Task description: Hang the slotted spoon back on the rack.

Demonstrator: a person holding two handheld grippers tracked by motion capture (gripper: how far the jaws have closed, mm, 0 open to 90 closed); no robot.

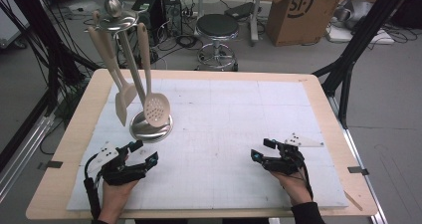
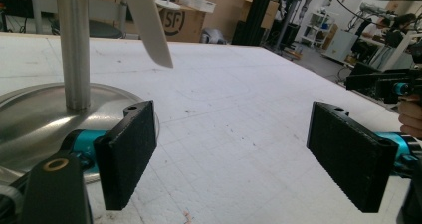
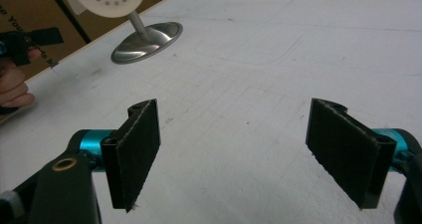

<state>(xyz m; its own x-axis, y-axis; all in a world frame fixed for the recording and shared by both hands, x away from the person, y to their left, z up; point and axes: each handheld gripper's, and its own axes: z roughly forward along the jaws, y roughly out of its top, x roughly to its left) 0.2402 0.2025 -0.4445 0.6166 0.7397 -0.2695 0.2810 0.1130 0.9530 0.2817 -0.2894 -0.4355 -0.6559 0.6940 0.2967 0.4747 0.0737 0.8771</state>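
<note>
A steel utensil stand (image 1: 151, 127) rises from a round base at the mat's left, its top disc (image 1: 117, 22) carrying three cream utensils: a slotted spoon (image 1: 157, 109), a spatula (image 1: 120, 109) and another behind it. My left gripper (image 1: 144, 152) rests low on the mat just in front of the base, open and holding nothing; in its own view the stand's pole (image 2: 73, 45) and a spatula tip (image 2: 152, 30) sit close ahead of my left gripper (image 2: 239, 159). My right gripper (image 1: 262, 150) lies open near the front right, also holding nothing, its jaws wide apart over bare mat (image 3: 234, 159).
A white gridded mat (image 1: 224, 129) covers a wooden table (image 1: 64, 154). Behind the table stand a black stool (image 1: 217, 30), a cardboard box (image 1: 301, 10) and cables. A black frame leg (image 1: 348, 59) rises at the right.
</note>
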